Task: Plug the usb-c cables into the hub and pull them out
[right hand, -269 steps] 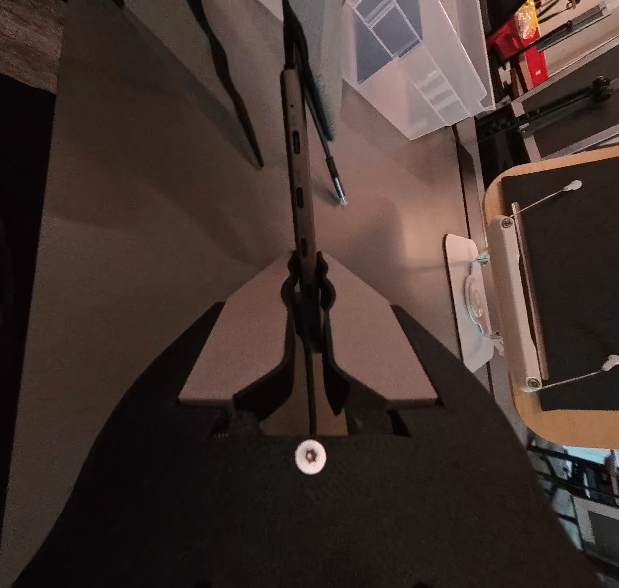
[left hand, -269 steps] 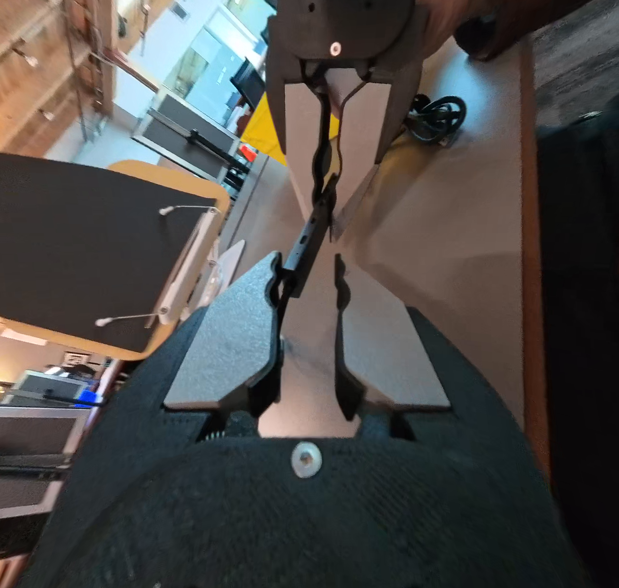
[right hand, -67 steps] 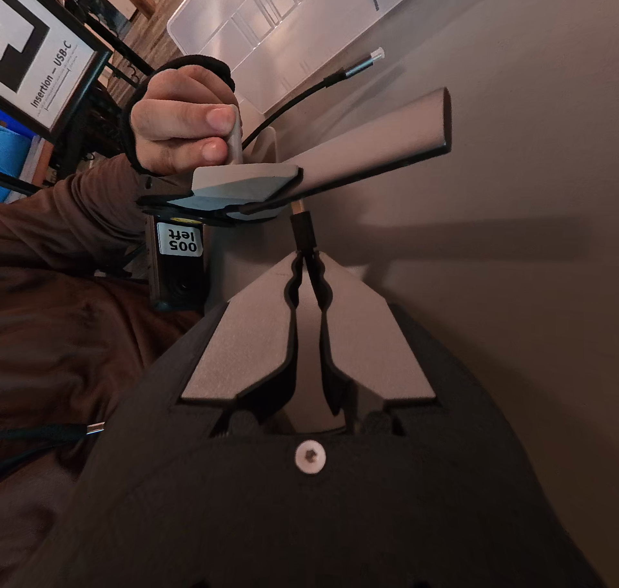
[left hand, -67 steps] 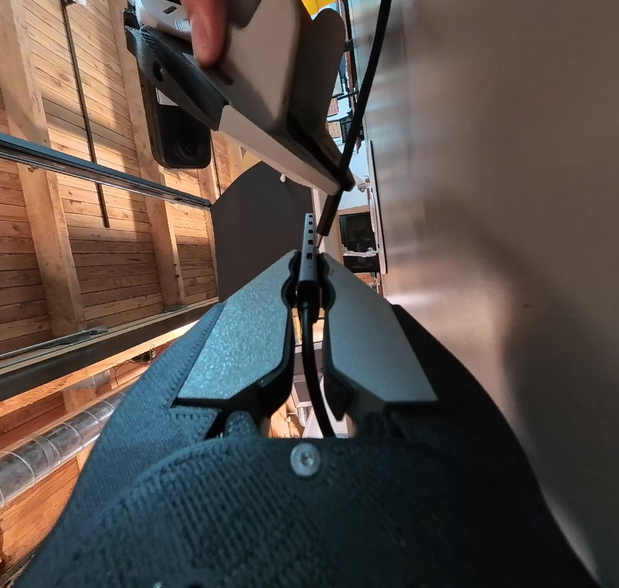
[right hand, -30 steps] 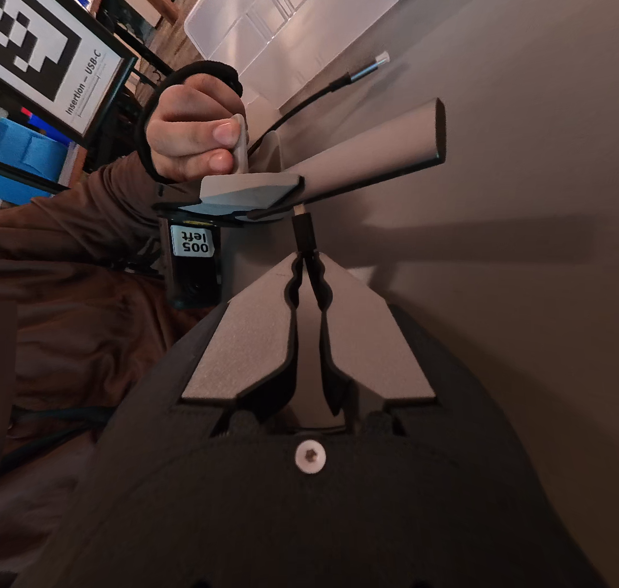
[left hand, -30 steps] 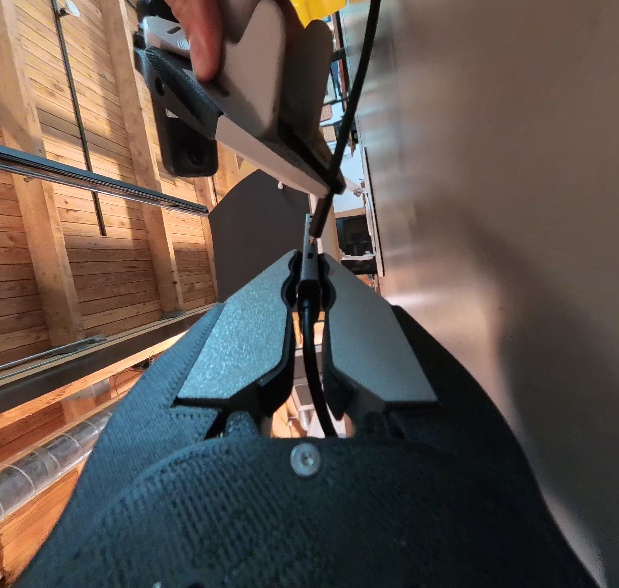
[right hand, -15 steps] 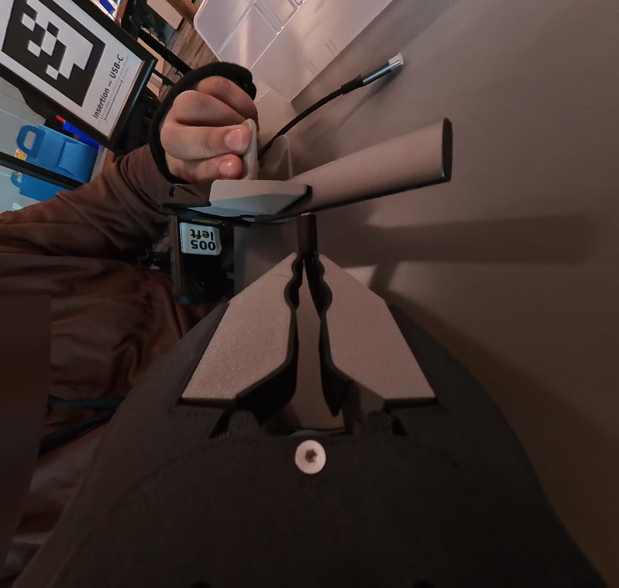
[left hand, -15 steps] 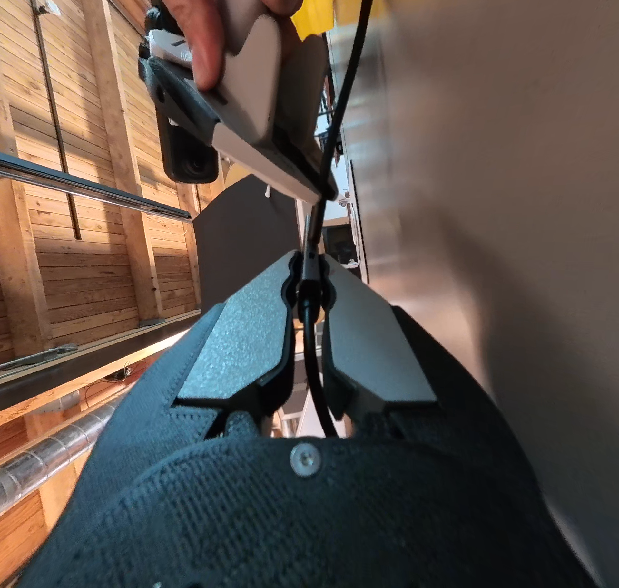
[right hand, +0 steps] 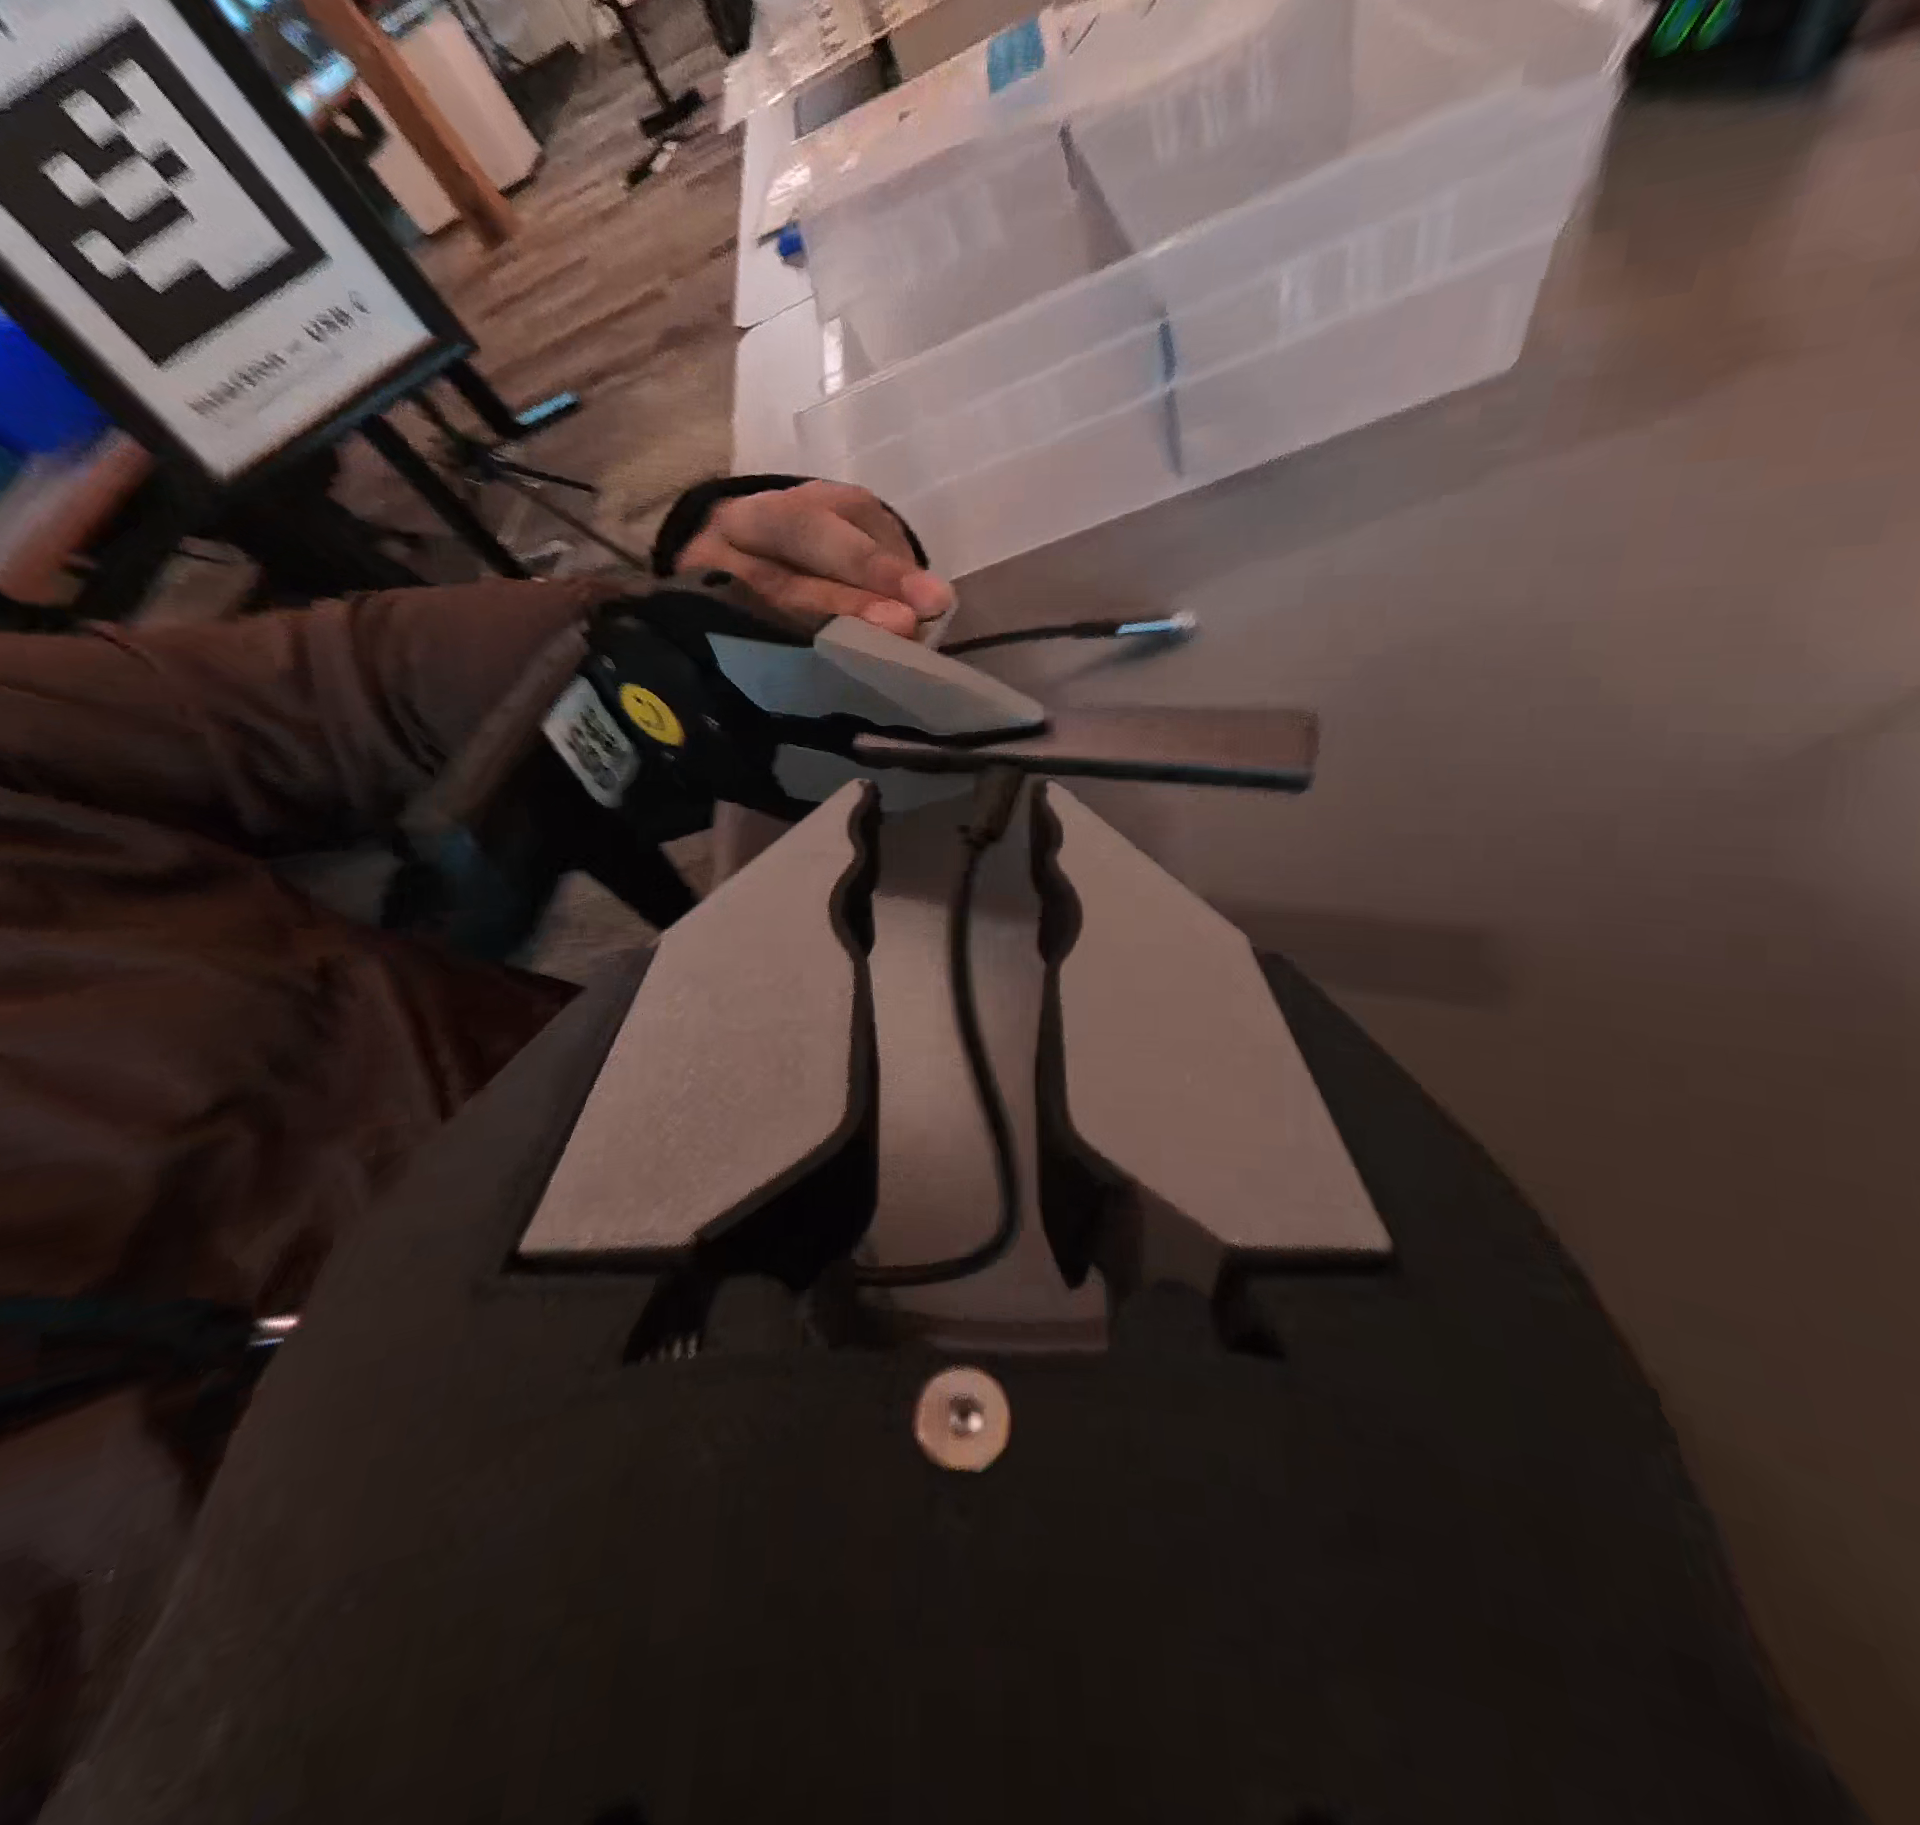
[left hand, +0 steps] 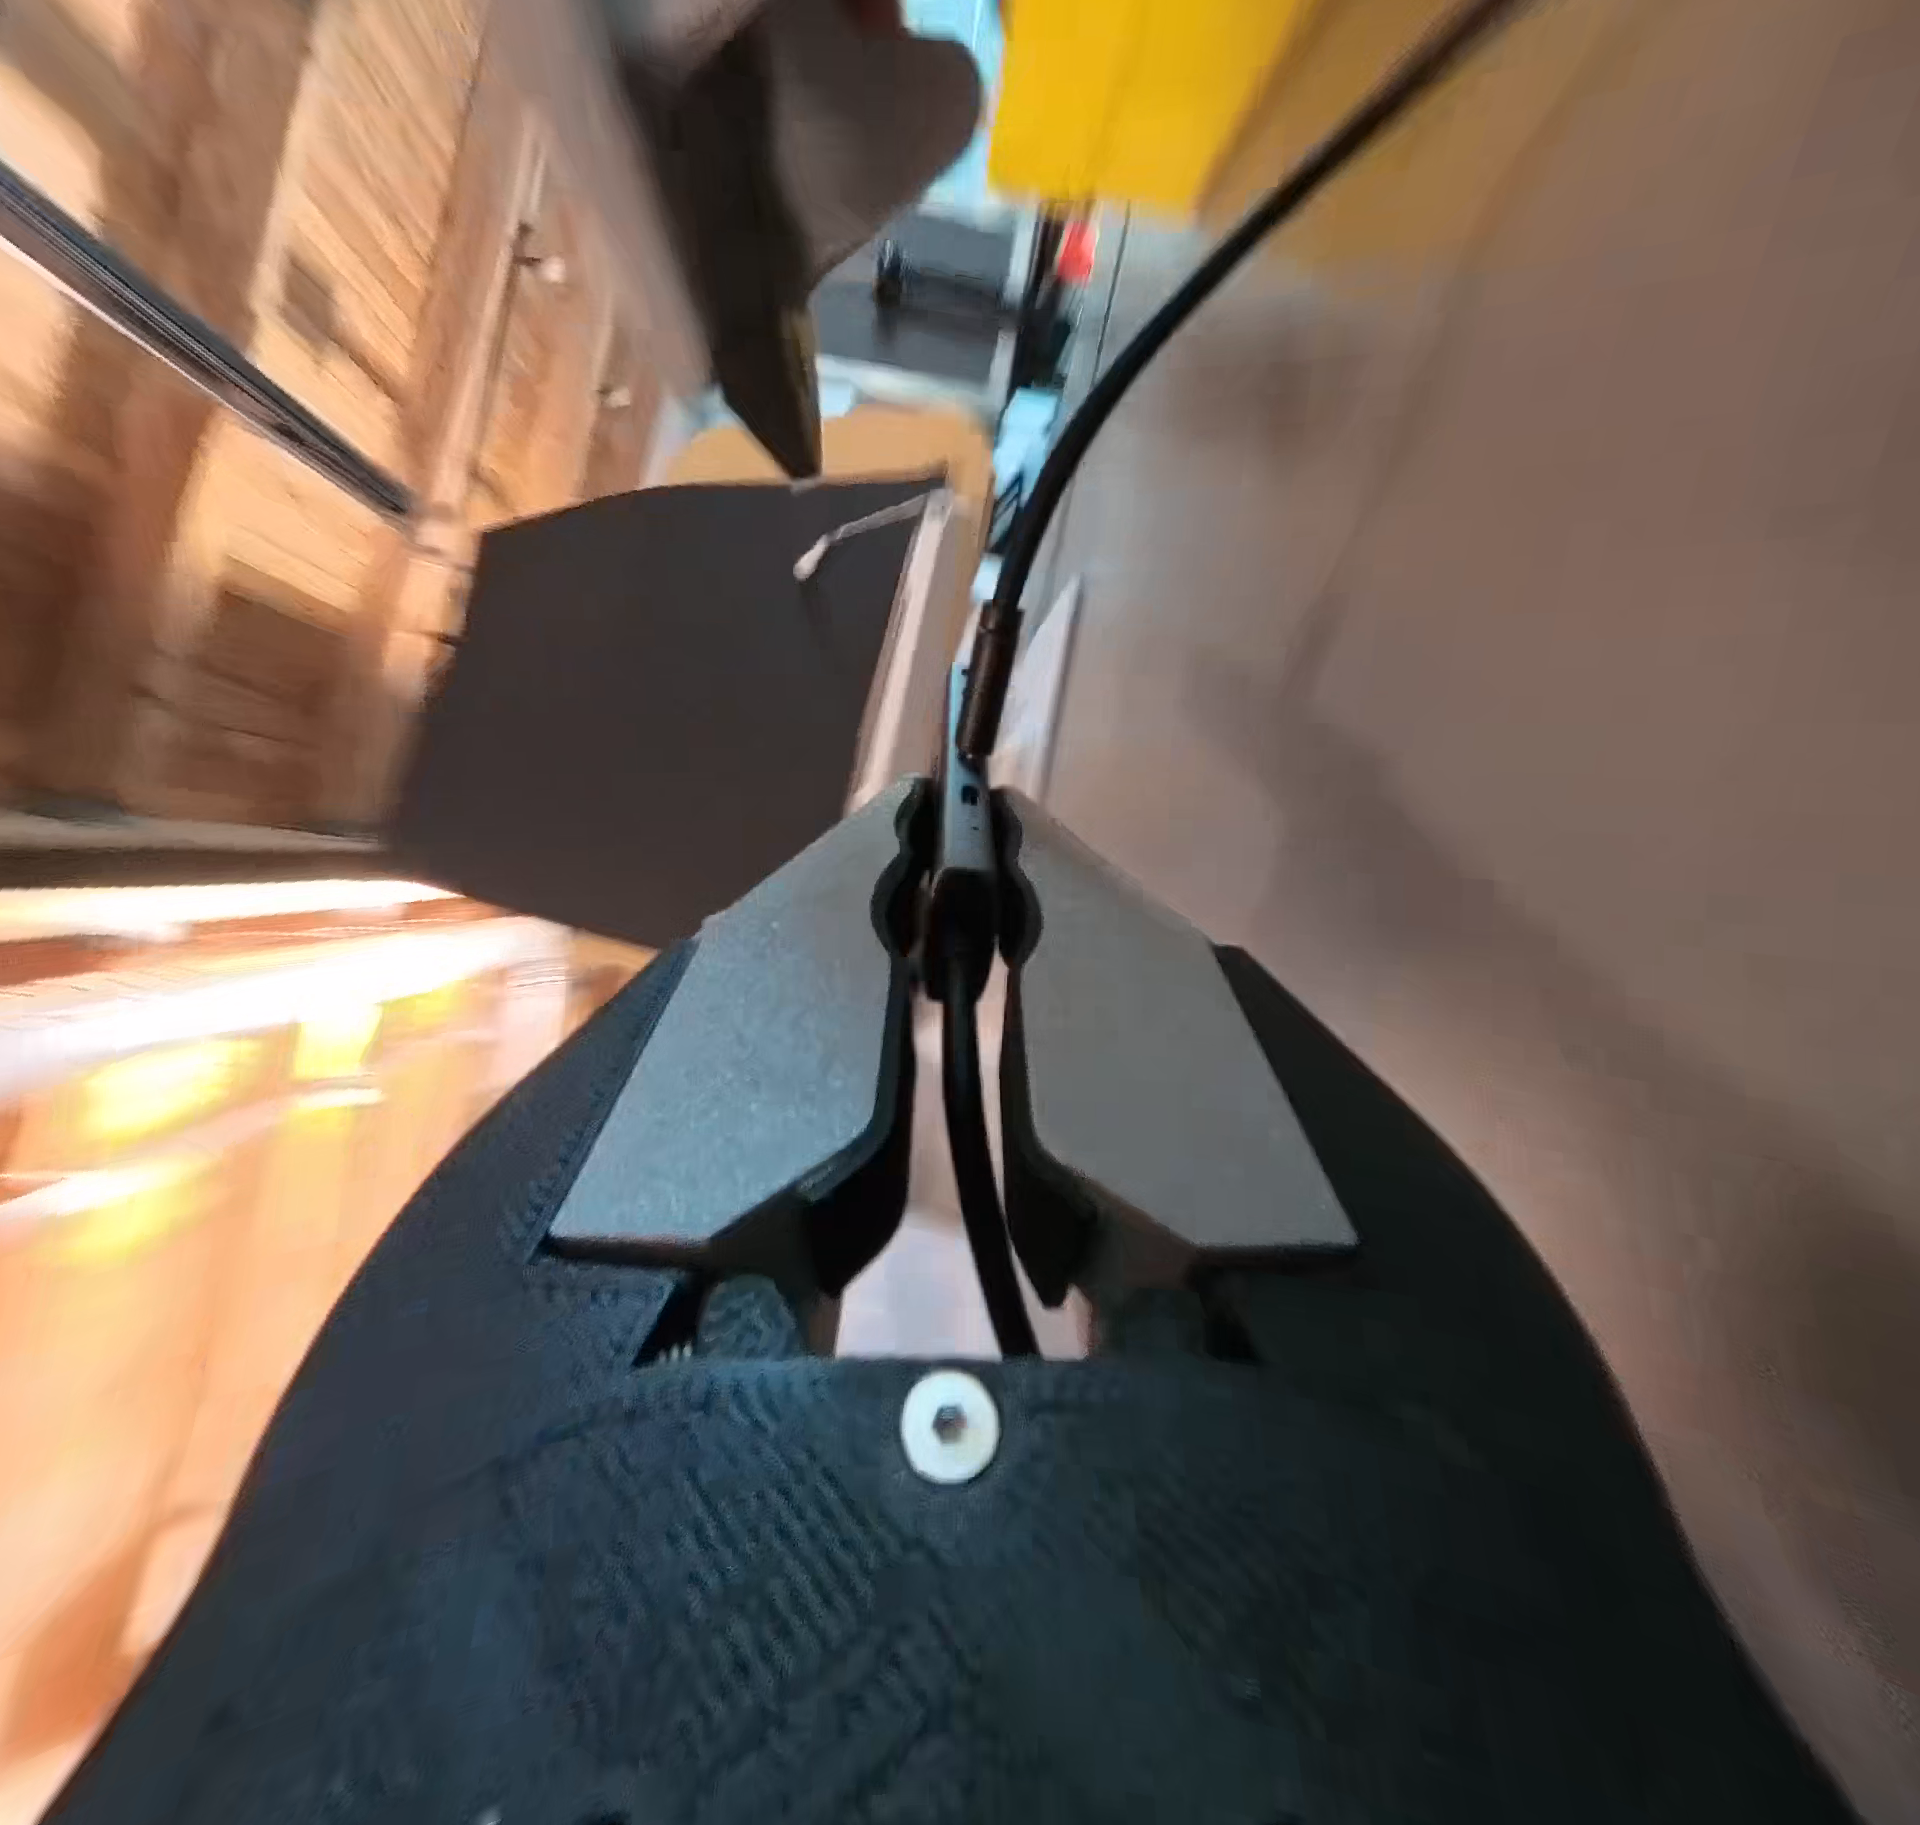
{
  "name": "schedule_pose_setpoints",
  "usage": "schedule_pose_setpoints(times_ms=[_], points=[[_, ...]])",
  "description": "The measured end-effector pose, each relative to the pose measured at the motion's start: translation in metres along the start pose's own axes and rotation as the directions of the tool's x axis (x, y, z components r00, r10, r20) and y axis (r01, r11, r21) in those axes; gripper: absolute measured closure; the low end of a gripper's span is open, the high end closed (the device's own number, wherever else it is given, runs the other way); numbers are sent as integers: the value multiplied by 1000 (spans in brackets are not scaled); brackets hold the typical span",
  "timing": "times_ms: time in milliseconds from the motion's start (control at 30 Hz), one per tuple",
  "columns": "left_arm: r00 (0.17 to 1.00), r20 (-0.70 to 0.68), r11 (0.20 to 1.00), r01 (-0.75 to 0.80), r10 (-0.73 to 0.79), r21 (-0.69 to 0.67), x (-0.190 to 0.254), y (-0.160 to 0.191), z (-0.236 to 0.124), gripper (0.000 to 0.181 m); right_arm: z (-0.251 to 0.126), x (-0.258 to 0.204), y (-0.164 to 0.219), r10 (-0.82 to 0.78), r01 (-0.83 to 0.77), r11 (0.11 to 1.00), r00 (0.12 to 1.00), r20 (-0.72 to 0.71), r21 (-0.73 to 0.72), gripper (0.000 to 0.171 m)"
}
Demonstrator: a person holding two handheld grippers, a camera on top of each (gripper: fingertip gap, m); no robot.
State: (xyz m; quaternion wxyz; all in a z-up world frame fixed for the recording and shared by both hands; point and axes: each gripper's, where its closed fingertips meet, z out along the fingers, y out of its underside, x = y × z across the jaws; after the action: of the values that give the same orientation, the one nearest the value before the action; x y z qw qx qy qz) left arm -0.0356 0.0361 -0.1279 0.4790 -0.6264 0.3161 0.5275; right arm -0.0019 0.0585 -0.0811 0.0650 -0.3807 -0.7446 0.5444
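Observation:
My left gripper (left hand: 956, 809) is shut on the end of the thin grey hub (left hand: 961, 819), seen edge-on. The hub's own black lead (left hand: 966, 1100) runs back between the fingers. A black usb-c cable (left hand: 1049, 487) sits plugged into the hub's side and curves up to the right. In the right wrist view the hub (right hand: 1174, 747) lies flat above the table, held by the left gripper (right hand: 987, 749). My right gripper (right hand: 951, 809) is open; the plugged cable (right hand: 982, 1048) runs loose between its fingers. A second cable's free plug (right hand: 1153, 625) lies on the table behind the hub.
Clear plastic bins (right hand: 1195, 248) stand on the grey table (right hand: 1610, 736) behind the hub. A framed sign with a black-and-white marker (right hand: 177, 217) stands at the left. A person's hand (right hand: 821, 549) and brown sleeve (right hand: 208, 840) hold the left gripper. A black board (left hand: 644, 695) is beyond.
My right gripper has opened and let go of the cable plug, which stays in the hub. Both views have swung and are blurred by motion. The left gripper still holds the hub.

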Motion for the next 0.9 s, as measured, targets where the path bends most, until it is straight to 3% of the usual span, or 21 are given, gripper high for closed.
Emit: schedule_pose_setpoints(times_ms=[100, 167, 233, 267, 367, 433, 567, 800, 900], points=[[972, -64, 967, 233, -227, 100, -9, -13, -6, 173, -13, -1, -6, -195, 195, 981, 976, -101, -3, 137], [909, -161, 899, 408, -384, 161, -11, -25, -10, 174, -15, -2, -6, -327, 327, 945, 932, -158, -21, 130], [849, -242, 829, 518, -470, 210, -14, -37, -16, 173, -9, -4, -2, -432, 433, 901, 880, -199, -43, 105], [824, -263, 798, 558, -501, 229, -17, -42, -18, 173, -3, -10, 3, -484, 482, 874, 856, -181, -57, 101], [763, -321, 729, 640, -562, 244, -20, -47, -22, 174, 13, -24, 25, -600, 586, 798, 793, -105, -140, 111], [735, -351, 704, 669, -581, 237, -20, -46, -24, 175, 17, -20, 28, -648, 623, 760, 749, -138, -185, 116], [665, -451, 632, 734, -595, 249, -18, -56, -32, 174, 17, -20, 21, -704, 684, 710, 681, -203, -167, 160], [629, -505, 607, 759, -591, 234, -13, -61, -34, 174, 23, -21, 29, -737, 701, 675, 650, -184, -230, 161], [598, -486, 577, 789, -638, 212, -15, -58, -31, 170, 21, -20, 28, -710, 670, 702, 684, -169, -241, 162]])
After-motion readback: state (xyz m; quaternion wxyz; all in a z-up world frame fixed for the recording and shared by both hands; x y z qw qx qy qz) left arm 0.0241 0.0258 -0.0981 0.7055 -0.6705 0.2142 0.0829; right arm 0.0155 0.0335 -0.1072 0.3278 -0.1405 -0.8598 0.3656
